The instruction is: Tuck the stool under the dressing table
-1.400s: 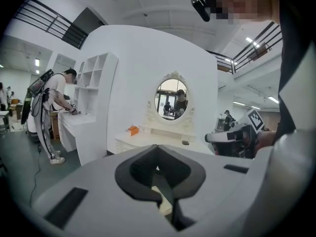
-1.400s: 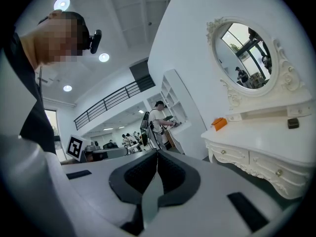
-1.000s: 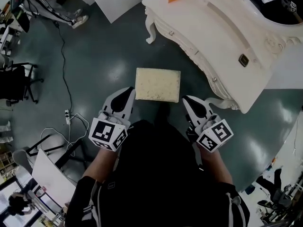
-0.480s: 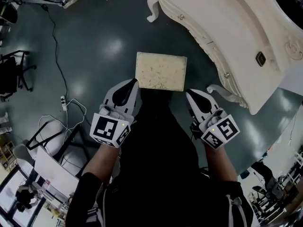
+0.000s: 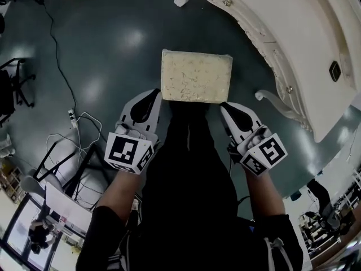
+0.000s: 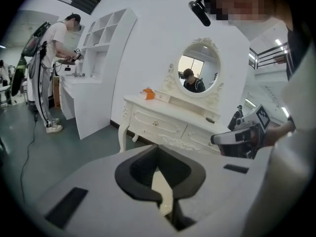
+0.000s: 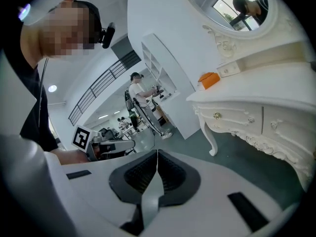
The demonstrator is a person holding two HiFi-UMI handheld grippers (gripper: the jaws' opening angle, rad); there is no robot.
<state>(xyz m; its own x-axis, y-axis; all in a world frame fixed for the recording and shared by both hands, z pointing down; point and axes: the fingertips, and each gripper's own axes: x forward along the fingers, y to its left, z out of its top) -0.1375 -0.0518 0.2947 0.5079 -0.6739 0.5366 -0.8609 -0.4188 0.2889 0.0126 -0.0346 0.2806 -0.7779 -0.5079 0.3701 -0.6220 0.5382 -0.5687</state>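
No words, numbers or brand names can be read anywhere. The only signs are black-and-white square coded patterns, one on the left marker cube (image 5: 128, 153) behind the left tongs (image 5: 153, 93) and one on the right marker cube (image 5: 264, 156) behind the right tongs (image 5: 224, 106). Both sit on the near side of the cream rectangular cushioned stool (image 5: 196, 76).

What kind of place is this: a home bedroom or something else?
Probably a lab or recording studio, not a home: the white dressing table stands on a glossy floor, a power strip with loose cables lies nearby, and another person works at shelves.

Head view overhead; gripper views share dressing table (image 6: 159, 125).
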